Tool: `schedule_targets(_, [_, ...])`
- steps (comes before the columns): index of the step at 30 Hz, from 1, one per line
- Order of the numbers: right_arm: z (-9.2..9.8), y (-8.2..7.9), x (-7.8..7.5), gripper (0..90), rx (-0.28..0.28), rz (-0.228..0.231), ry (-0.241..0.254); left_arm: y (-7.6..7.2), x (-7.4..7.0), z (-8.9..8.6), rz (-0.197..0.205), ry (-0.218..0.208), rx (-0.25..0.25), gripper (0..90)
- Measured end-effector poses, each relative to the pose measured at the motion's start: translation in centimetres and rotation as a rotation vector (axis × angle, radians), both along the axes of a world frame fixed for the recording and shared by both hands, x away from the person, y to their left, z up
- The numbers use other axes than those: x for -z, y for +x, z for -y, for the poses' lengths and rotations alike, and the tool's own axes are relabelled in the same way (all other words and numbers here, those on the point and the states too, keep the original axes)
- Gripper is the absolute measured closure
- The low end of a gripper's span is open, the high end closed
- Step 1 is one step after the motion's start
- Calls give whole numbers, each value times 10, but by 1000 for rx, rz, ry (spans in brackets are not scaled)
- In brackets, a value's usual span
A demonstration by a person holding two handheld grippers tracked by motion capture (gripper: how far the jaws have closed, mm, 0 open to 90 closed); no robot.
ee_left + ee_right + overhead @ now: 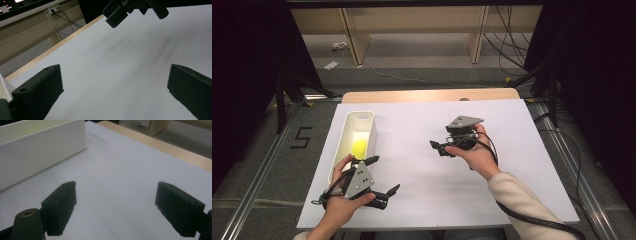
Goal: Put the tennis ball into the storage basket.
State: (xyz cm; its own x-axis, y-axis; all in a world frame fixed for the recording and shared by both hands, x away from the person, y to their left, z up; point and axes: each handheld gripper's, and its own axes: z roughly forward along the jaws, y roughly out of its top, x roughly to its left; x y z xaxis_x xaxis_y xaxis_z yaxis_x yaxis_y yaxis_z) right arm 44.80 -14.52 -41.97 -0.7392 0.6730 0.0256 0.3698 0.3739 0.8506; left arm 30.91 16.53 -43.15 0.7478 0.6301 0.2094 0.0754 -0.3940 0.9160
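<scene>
- Yellow ball (359, 148): rests inside the white bin (371, 131), left of centre in the high view, in the bin's lower half. No tool touches it.
- White bin: long and narrow, its long axis running from the lower left towards the upper middle of the high view, standing on the white-covered bench (492, 190). In the right gripper view its side wall (42, 150) occupies the upper left, with bare bench between it and the jaws.
- Left tool (382, 175): held at the lower left of the high view, just beside the near end of the bin, jaws wide apart and empty. In the left gripper view its jaws stand spread over bare bench surface, pointing away from the bin.
- Right tool (437, 147): held near the centre of the high view, well apart from the bin, jaws spread wide and empty, pointing towards the bin.
- Governing relation: the ball lies up and slightly left of the left tool in the high view, and that tool is clearly the nearer.
- Judgement: a reach for the ball calls for an approach from above, between the bin's long walls.
</scene>
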Motion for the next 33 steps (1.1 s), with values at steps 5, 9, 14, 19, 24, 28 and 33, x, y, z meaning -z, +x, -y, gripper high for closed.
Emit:
schedule_targets(5, [10, -2, 1, 182, 16, -2, 1, 0, 0, 0, 0, -1, -3, 0])
schedule_targets(9, [15, -5, 2, 182, 24, -4, 5, 0, 0, 0, 0, 1, -2, 0])
schedule_targets(14, [19, -7, 2, 182, 30, 1, 9, 0, 0, 0, 0, 1, -2, 0])
schedule_targets(19, [22, -10, 2, 182, 36, 1, 16, 0, 0, 0, 1, 2, -2, 0])
schedule_targets(24, [26, -12, 2, 182, 42, 0, 23, 0, 0, 0, 1, 0, -4, 0])
schedule_targets(28, [31, -14, 2, 182, 51, 4, 31, 0, 0, 0, 1, 2, -2, 0])
schedule_targets(33, [39, -17, 2, 179, 66, 6, 35, 0, 0, 0, 2, 1, -4, 0])
